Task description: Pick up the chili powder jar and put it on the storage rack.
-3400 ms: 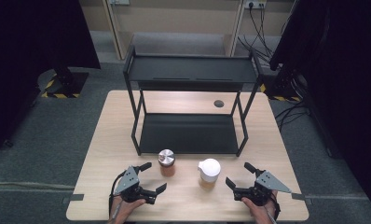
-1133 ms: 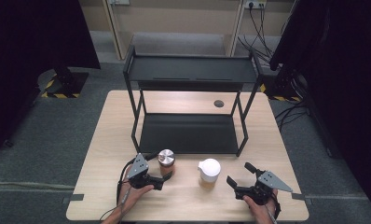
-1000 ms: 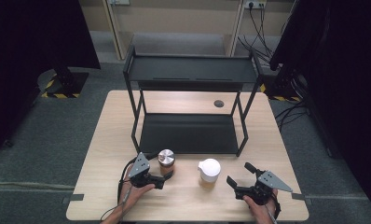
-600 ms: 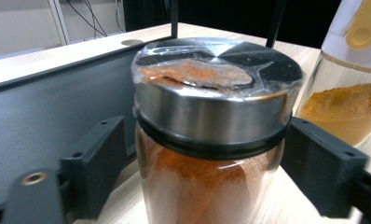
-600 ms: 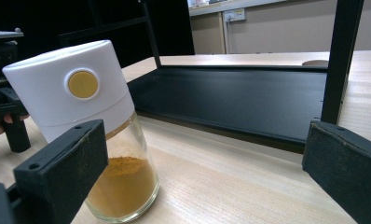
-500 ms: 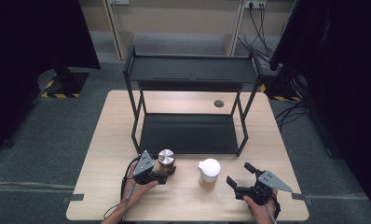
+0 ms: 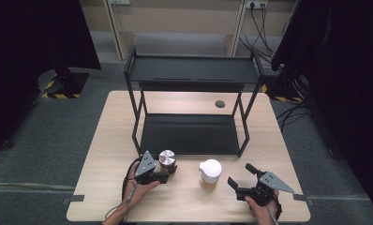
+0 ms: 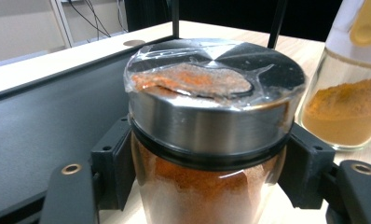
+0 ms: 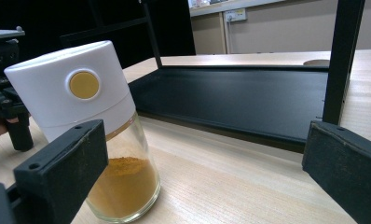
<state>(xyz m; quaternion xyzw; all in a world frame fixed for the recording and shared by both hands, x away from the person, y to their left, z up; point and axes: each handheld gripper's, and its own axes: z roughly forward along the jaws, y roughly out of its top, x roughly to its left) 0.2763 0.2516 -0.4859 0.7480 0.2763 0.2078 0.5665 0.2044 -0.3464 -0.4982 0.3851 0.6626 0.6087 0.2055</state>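
A glass jar of red-orange powder with a steel lid (image 7: 167, 158) (image 8: 211, 88) stands on the table in front of the black rack. My left gripper (image 7: 169, 170) (image 8: 210, 186) has just been closing, and its pads now press on the jar's sides under the lid. To its right stands a white-capped jar of yellow powder (image 7: 210, 171) (image 9: 88, 140) (image 8: 346, 93). My right gripper (image 7: 239, 174) (image 9: 202, 182) sits open near the table's front right. The white-capped jar is just ahead of its left jaw, apart from it.
A black two-shelf rack (image 7: 189, 133) (image 9: 239, 98) (image 8: 34, 116) stands at the middle of the wooden table (image 7: 105, 140), right behind both jars. A round cable hole (image 7: 220, 103) lies behind it. The person's hands come in at the front edge.
My left gripper came up from the front edge to the steel-lidded jar, and within the last second its jaws shut on the jar. The right gripper and both jars stayed put.
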